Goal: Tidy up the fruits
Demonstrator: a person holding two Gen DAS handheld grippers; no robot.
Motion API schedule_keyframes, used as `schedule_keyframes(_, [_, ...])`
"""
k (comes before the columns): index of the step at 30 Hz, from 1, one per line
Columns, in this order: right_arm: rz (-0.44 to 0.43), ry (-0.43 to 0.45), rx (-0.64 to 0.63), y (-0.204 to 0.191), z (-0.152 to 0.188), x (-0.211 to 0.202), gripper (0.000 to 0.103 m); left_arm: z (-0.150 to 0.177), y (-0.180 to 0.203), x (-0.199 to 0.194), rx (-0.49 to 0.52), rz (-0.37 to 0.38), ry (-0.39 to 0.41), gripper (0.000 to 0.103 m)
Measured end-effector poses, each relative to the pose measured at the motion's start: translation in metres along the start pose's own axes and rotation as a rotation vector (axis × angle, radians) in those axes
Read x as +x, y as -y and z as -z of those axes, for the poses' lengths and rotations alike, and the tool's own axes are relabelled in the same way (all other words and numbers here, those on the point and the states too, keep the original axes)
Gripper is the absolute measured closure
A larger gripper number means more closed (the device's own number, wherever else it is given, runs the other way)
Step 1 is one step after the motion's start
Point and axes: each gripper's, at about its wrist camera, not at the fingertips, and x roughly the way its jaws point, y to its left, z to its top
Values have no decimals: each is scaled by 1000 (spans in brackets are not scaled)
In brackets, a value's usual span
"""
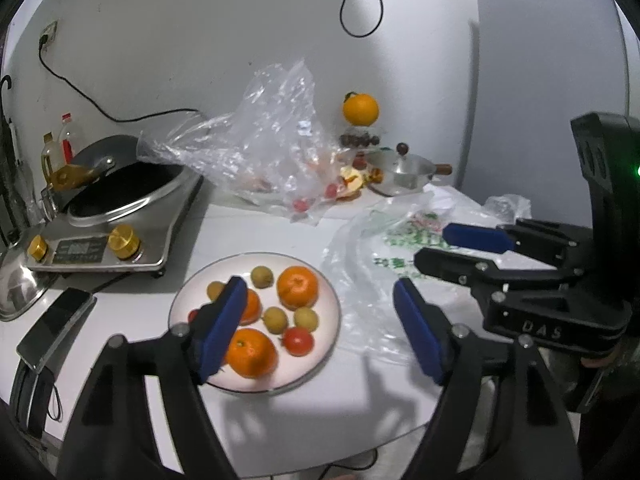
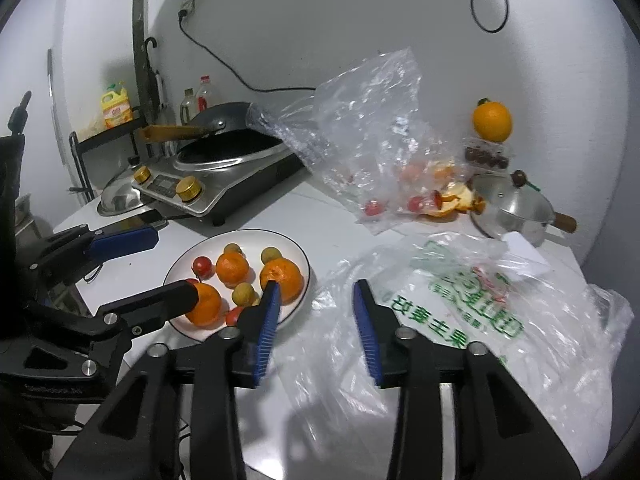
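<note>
A white plate on the white table holds three tangerines, a red tomato and several small yellow-green fruits. My left gripper hovers over the plate's near side, open, with nothing between its blue pads. My right gripper stands open just right of the plate, above a flat printed plastic bag, and it holds nothing. An upright clear bag behind the plate has small red tomatoes in it.
An induction cooker with a wok stands at the back left, with a steel lid and a phone beside it. At the back right are a steel pot, orange peel and an orange on a small stack.
</note>
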Motion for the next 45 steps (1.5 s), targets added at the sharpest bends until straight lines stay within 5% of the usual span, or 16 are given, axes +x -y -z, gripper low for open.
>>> schedule_keyframes(16, [108, 107, 47, 2, 28, -84, 55, 9, 36, -50, -11, 50, 79, 22])
schedule_keyframes(19, [139, 148, 57, 3, 28, -103, 53, 9, 40, -62, -9, 42, 104, 12])
schedule_keyframes(31, [208, 298, 77, -4, 14, -180, 41, -19, 64, -128, 39, -9, 300, 1])
schedule_keyframes(45, [261, 445, 51, -18, -10, -259, 40, -56, 78, -195, 54, -19, 458, 1])
